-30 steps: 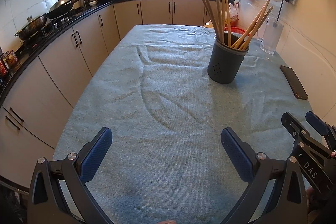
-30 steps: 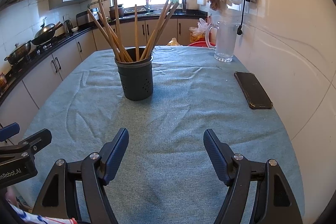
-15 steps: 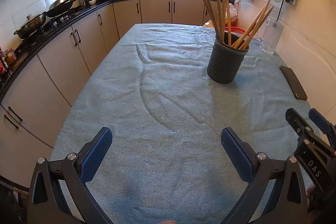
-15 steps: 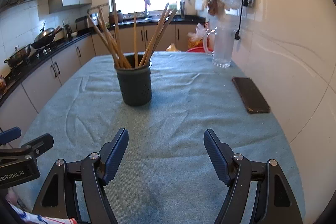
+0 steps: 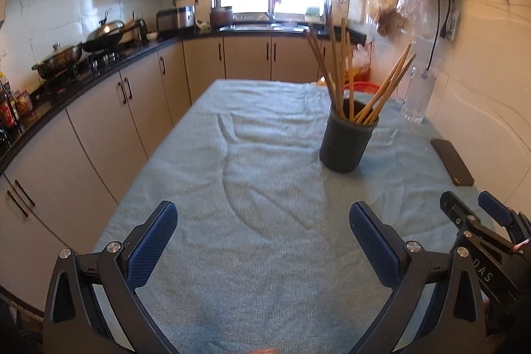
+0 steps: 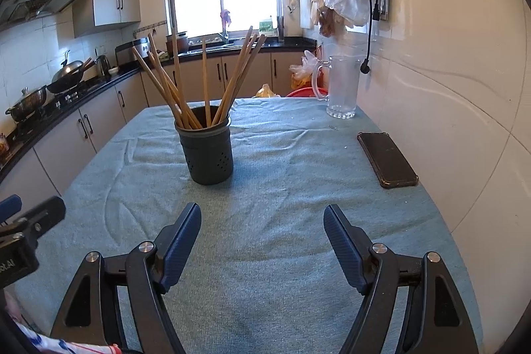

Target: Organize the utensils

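Ahead of right gripper (image 6: 262, 218): bare cloth (image 6: 265, 204) — open path.
Beyond: holder (image 6: 206, 151) with chopsticks (image 6: 232, 82).
Right: phone (image 6: 386, 159).

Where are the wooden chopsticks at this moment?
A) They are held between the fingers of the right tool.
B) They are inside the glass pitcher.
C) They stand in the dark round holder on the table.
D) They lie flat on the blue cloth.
C: the chopsticks stand leaning in the dark holder, and no loose chopsticks show on the blue cloth.
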`<action>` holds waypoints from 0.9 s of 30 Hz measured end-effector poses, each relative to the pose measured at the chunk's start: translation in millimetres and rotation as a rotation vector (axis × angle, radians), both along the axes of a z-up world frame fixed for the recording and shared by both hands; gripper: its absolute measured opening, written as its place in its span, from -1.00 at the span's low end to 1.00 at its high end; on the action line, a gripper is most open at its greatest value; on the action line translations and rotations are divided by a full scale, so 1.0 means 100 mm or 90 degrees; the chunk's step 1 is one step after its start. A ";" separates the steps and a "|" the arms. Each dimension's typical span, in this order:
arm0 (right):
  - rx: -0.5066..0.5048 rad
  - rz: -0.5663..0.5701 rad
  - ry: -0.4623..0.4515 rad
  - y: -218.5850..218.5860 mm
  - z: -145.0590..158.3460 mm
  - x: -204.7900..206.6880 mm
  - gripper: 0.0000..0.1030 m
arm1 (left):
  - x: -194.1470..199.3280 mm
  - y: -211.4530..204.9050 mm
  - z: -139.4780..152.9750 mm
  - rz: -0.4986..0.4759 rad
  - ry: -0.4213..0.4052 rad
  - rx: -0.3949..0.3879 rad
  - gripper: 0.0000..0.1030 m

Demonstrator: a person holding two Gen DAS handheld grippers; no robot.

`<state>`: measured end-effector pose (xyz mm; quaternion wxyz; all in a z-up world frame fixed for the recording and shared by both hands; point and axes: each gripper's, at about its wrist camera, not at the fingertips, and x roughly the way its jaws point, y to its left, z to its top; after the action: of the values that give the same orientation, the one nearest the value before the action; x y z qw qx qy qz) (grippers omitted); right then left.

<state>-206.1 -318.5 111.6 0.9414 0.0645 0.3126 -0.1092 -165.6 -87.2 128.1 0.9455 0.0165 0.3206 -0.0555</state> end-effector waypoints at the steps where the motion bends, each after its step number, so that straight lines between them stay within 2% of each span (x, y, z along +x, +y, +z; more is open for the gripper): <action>1: 0.001 -0.001 -0.002 0.00 0.01 -0.01 0.56 | 0.00 -0.01 0.02 -0.001 -0.003 0.001 1.00; 11: 0.001 -0.003 -0.014 -0.01 0.05 -0.06 0.58 | -0.01 -0.02 0.02 0.007 -0.001 0.014 1.00; 27: -0.002 0.003 -0.011 0.01 0.03 -0.04 0.59 | 0.06 0.00 -0.08 0.009 0.038 0.016 1.00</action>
<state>-210.4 -317.4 114.7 0.9445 0.0630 0.3040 -0.1073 -160.0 -87.2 120.3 0.9355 0.0244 0.3496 -0.0450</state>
